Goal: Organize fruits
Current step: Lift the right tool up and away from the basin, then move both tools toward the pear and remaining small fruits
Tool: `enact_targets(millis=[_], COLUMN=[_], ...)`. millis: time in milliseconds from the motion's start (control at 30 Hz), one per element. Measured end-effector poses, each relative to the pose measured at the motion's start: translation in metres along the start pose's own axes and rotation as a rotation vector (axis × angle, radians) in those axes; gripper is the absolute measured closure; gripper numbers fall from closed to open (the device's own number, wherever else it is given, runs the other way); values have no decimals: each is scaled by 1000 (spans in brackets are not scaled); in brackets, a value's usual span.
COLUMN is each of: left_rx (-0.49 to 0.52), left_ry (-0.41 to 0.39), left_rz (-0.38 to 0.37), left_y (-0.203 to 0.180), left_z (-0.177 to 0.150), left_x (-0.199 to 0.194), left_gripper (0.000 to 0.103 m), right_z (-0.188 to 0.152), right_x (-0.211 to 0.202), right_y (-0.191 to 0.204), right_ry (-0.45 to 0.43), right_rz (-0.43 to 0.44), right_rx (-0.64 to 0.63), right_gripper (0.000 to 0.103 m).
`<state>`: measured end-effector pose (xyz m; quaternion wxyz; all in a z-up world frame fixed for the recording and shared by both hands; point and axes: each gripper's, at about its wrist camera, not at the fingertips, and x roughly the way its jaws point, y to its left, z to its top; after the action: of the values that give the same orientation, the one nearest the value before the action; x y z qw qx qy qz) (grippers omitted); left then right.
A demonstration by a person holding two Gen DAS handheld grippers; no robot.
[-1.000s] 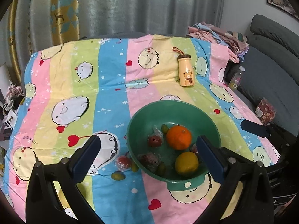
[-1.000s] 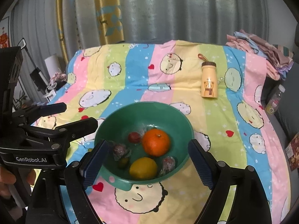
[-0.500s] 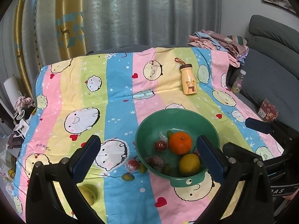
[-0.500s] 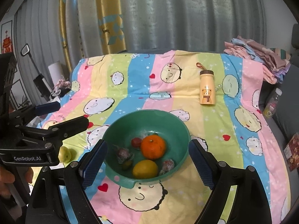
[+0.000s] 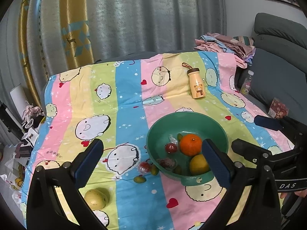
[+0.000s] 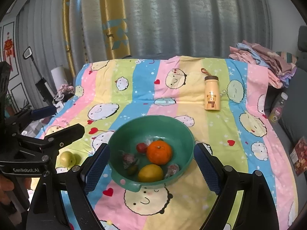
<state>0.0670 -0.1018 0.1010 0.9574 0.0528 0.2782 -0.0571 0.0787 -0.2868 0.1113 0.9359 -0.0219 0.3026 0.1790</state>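
A green bowl [image 5: 153, 140] [image 6: 184, 134] sits on the striped cartoon cloth and holds an orange [image 5: 191, 144] [image 6: 159, 152], a yellow lemon [image 5: 198, 164] [image 6: 150, 173], wrapped red fruits and small green ones. Outside it, by its left rim, lie a wrapped red fruit [image 5: 144, 167] and two small green fruits [image 5: 139, 179]. A yellow-green pear [image 5: 95, 199] [image 6: 67, 159] rests near the front left. My left gripper [image 5: 152, 161] is open, above the cloth in front of the bowl. My right gripper [image 6: 151, 169] is open too, its fingers on either side of the bowl's near rim without touching.
A beige bear bottle [image 5: 196, 84] [image 6: 211, 94] stands behind the bowl. Folded clothes [image 5: 224, 44] and a grey sofa [image 5: 278, 72] with a plastic bottle [image 5: 246, 83] are at the right. Clutter [image 5: 28, 118] lies off the left edge; curtains hang behind.
Both views have drawn back and up from the bowl, so more cloth shows. The pear has come into view at the front left. Both grippers stay open.
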Motion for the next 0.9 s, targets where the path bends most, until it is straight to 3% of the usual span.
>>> enact_targets(millis=[433, 900], left_rx=[-40, -259], left_ry=[10, 49], left_rz=[1, 53], left_y=[24, 105], left_z=[-25, -57], left_x=[-8, -9], left_gripper=[0, 1], right_z=[-16, -23], right_x=[3, 19], right_y=[25, 44], right_ry=[30, 72], right_rz=[36, 101], right_rx=[-19, -34], right_gripper=[14, 14])
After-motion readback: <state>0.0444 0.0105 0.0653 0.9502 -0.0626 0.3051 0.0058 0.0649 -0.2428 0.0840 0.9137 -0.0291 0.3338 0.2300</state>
